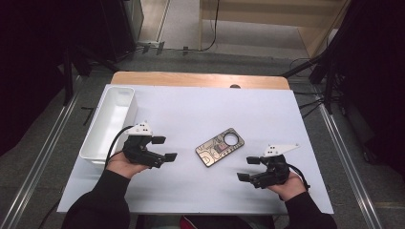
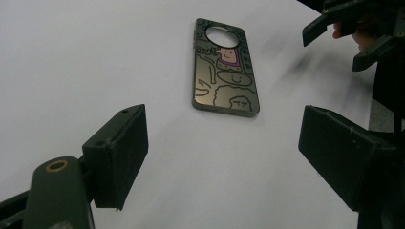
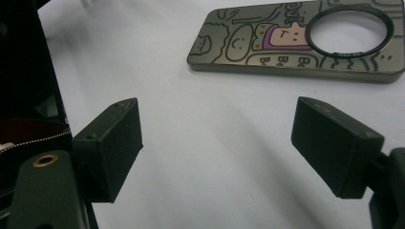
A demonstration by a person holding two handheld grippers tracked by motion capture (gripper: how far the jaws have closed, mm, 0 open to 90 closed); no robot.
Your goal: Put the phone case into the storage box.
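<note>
My left gripper (image 1: 165, 148) sits left of centre in the high view, jaws spread apart and gripping nothing; my right gripper (image 1: 248, 168) at lower right is likewise spread and bare. Between them, at the frame's middle, the phone case (image 1: 219, 147) lies flat on the white table sheet (image 1: 191, 109) — cartoon doodles, round camera hole, touching neither gripper. A white tray (image 1: 111, 119) stands at the left edge
</note>
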